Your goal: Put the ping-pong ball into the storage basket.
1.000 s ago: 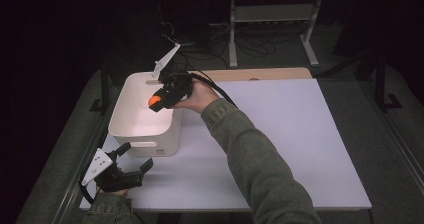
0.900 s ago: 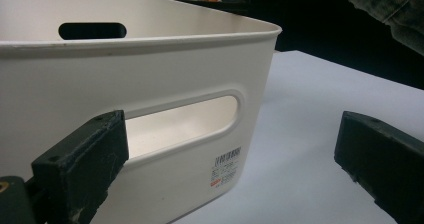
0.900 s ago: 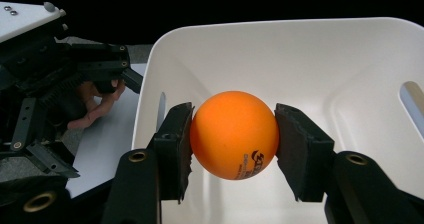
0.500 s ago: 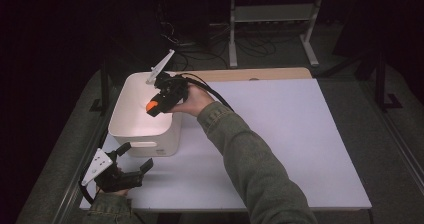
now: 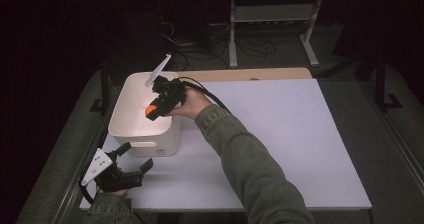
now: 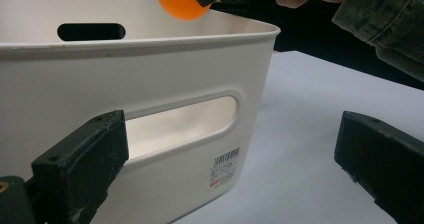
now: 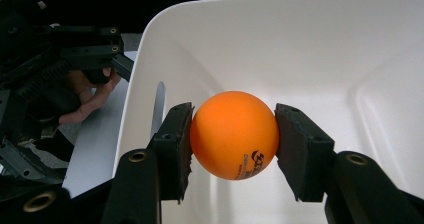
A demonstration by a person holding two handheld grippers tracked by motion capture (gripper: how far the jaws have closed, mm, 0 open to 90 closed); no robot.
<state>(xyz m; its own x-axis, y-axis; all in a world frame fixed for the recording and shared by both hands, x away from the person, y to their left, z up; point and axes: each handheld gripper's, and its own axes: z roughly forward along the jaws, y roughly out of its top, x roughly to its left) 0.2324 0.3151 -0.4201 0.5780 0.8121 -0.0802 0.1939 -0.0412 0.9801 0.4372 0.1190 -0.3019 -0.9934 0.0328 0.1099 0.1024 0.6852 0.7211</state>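
Pinching orange ball [image 7: 234,135] between both pads of right tongs [image 7: 233,146], printed logo facing camera. Held over open mouth of white bin [image 5: 129,126], above its inner wall. Bin standing on white bench [image 5: 280,134], slotted handle and barcode label on near side. Left tongs [image 5: 134,158] spread wide, nothing between, low on bench just beside bin's near wall.
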